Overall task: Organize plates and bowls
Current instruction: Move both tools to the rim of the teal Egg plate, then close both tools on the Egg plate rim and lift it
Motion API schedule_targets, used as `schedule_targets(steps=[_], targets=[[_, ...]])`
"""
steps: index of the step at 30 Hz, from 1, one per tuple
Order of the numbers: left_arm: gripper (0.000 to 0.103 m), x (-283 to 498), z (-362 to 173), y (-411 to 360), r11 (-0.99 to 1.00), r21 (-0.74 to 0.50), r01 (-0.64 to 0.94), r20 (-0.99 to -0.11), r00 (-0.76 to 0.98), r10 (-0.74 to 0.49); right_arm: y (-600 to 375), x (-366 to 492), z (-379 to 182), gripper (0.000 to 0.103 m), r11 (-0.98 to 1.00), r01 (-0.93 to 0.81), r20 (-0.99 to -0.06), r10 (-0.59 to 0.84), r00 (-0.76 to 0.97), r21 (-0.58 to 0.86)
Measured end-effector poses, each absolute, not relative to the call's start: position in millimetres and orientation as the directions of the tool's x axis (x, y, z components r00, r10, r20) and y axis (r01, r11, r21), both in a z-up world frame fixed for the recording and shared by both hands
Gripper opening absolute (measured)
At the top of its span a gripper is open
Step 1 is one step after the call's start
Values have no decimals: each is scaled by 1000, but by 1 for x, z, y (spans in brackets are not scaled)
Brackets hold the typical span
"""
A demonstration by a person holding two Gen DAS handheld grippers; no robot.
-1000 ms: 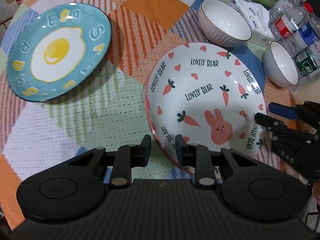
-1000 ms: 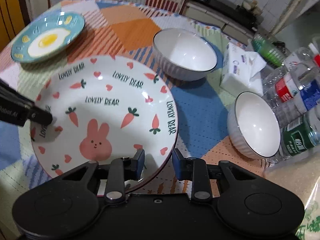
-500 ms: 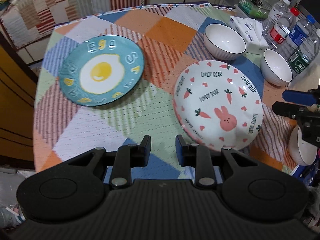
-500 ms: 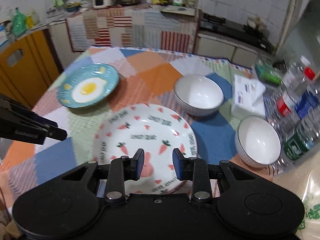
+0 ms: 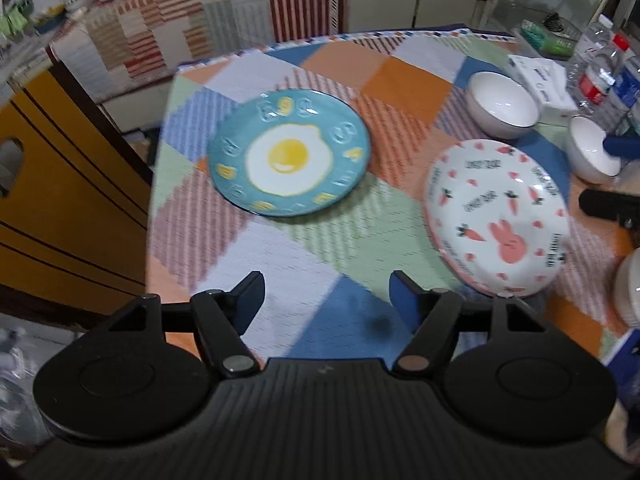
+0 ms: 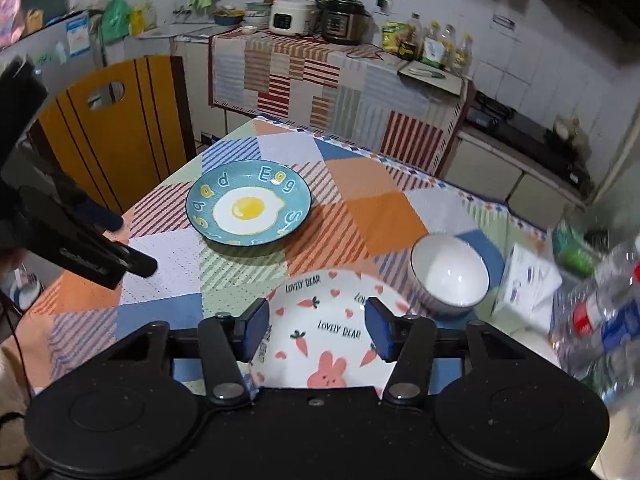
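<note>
Plates and bowls sit spread over the patchwork tablecloth, and the blue egg plate serves as the landmark. Nearer the camera and to its right lies the white rabbit plate, its near edge hidden behind the right gripper, whose jaws stand wide apart above it and hold nothing. Right of the egg plate, just past the rabbit plate's rim, stands a white bowl; a second white bowl sits beyond it, partly covered in the left wrist view by the other tool's blue fingertip. A third white bowl is cut off at that view's right edge. The left gripper hovers near the table edge on the near side of the egg plate, jaws apart and empty. Farther right of the bowls are a tissue pack and blurred water bottles, their labels unreadable. Left of the egg plate a yellow chair back stands against the table.
</note>
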State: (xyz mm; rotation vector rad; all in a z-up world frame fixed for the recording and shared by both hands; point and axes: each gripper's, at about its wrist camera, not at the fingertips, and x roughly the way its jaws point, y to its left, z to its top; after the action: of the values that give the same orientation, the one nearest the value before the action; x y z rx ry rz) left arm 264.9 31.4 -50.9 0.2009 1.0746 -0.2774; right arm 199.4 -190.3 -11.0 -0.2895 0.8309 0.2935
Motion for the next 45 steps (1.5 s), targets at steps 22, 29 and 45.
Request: schedule_targets(steps=[22,29,45], targets=[[90,359,-96,89,956,1,293,-860,488,-148,-183,362,-95,74,876,-321,-795,468,386,359],[90,390,-115,77,972,45,232,-873,482,-74,-195,402,-132,74,856,-102,-767,501,401,506],[59,416,-181,129,981,-181,72,-855,481,-193,-186,409,-177,55,852,-128,-705,496,506,507]])
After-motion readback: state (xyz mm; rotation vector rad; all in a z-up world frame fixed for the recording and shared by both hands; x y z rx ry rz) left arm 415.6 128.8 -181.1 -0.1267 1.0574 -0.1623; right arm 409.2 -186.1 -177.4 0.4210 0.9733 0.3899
